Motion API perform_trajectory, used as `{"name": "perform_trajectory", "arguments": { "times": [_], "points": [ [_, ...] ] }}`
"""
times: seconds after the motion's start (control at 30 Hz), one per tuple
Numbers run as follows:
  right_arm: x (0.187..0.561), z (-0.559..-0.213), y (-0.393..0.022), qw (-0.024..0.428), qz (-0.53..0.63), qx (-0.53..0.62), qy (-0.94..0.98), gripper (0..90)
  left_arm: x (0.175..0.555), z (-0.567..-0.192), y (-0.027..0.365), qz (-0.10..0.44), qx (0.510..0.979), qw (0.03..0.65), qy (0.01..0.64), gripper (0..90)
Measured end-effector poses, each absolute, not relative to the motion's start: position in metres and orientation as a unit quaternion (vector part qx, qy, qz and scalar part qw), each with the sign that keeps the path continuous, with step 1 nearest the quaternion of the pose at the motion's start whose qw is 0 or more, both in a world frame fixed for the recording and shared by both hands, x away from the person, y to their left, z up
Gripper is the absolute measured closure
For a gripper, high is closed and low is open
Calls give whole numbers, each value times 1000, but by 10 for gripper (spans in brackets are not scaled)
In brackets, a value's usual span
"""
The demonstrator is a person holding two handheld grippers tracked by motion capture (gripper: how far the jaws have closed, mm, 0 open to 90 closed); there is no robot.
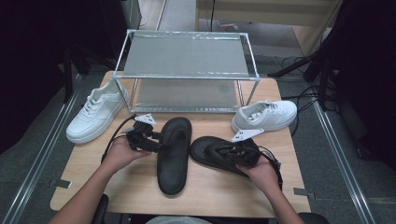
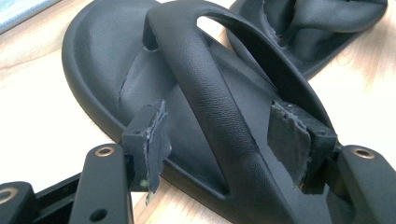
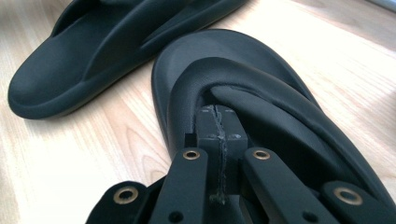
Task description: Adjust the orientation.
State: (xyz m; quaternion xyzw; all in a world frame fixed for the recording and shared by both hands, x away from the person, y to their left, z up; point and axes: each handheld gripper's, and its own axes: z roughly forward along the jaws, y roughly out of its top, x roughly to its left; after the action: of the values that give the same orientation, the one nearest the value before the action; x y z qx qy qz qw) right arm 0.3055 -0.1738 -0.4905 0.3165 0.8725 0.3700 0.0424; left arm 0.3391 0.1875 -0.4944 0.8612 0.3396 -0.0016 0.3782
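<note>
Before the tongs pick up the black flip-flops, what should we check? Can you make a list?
1. Left tongs open around strap of left black rubber flip-flop: ok.
2. Left pads pressing that strap: not ok, gaps show.
3. Right tongs shut: ok.
4. Right tongs gripping right black rubber flip-flop: cannot tell.
5. Silver metal two-shelf rack has bare shelves: ok.
6. White lace-up sneakers apart from flip-flops: ok.

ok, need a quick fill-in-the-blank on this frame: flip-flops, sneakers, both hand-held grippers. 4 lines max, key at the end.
1. The left hand-held gripper has its jaws ____ around the strap of the left flip-flop.
2. The right hand-held gripper has its jaws ____, tips at the right flip-flop.
3. Both sneakers are ____ in colour.
4. Behind the footwear stands a metal ____ with two shelves.

Missing words: open; shut; white; rack
</note>
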Motion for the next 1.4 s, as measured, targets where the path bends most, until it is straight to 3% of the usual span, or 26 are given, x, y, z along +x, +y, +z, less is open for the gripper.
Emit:
{"name": "perform_trajectory", "arguments": {
  "times": [0.33, 1.4],
  "points": [
    [301, -493, -165, 23, 373, 297, 879, 900, 339, -494, 187, -2, 862, 378, 339, 386],
    [334, -492, -176, 49, 376, 332, 864, 899, 321, -496, 204, 10, 854, 377, 358, 384]
  ]
}}
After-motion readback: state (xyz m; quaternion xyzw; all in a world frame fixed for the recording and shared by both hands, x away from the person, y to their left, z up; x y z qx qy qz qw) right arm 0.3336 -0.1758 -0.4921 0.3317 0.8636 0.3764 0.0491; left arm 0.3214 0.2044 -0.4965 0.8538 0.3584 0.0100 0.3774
